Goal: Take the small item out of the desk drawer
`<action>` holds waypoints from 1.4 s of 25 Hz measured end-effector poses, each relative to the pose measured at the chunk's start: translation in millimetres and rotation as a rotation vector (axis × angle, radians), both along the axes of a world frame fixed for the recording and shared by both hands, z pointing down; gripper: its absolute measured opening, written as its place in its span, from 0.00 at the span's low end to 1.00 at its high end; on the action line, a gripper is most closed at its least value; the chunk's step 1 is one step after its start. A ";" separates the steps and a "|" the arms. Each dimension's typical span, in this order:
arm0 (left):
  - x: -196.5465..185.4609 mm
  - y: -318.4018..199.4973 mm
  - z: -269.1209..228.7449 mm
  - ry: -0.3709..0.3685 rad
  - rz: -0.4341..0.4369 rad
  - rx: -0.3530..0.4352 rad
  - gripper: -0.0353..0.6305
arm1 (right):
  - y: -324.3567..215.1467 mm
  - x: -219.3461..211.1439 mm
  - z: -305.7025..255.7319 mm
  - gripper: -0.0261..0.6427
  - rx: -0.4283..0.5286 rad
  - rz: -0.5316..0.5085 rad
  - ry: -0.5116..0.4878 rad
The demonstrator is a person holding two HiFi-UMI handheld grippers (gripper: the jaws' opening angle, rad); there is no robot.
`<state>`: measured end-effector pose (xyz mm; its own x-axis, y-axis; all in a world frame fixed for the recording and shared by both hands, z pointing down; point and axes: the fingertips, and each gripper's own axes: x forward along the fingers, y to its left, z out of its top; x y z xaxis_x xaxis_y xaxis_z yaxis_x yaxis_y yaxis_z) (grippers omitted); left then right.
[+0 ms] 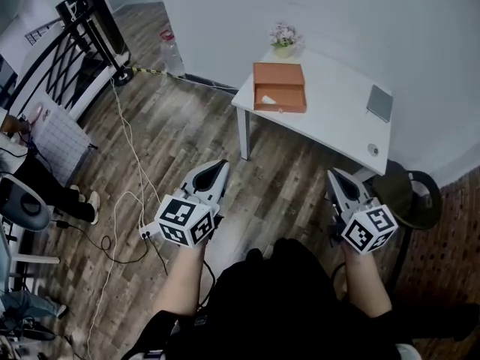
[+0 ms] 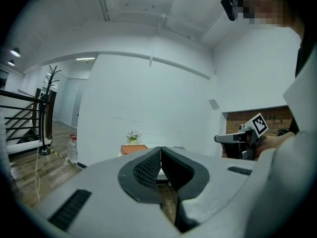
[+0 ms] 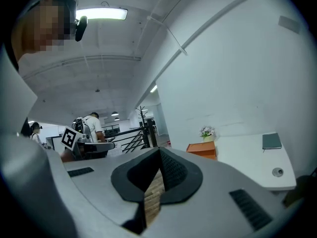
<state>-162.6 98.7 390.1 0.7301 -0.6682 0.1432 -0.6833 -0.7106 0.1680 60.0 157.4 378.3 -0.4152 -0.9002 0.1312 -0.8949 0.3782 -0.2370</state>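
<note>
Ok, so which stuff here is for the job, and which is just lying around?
For the job:
- orange drawer
- small white thing inside it
- left gripper and right gripper, both shut and empty

Just lying about:
- flowers
- grey notebook
- water bottle
- black stool

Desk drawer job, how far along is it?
Done: the orange drawer looks open on the white table, a small white item showing inside. In hand: nothing; left gripper and right gripper are shut, empty, short of the table. Left: reach in, take the item out.
</note>
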 end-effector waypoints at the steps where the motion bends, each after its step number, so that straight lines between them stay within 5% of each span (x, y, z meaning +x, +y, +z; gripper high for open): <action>1: -2.5 -3.8 0.5 0.006 -0.008 -0.002 0.07 | -5.7 -1.7 0.8 0.03 -0.004 -0.011 -0.002; 14: 15.0 -105.5 20.4 0.020 -0.095 -0.070 0.07 | -142.2 21.9 30.3 0.03 -0.028 -0.119 -0.081; 29: 140.6 -328.1 24.4 0.017 -0.127 -0.137 0.07 | -379.8 114.9 48.9 0.03 -0.086 -0.255 -0.070; 35: 126.2 -368.3 35.6 0.020 -0.165 -0.148 0.07 | -424.6 96.5 65.9 0.03 -0.129 -0.304 -0.068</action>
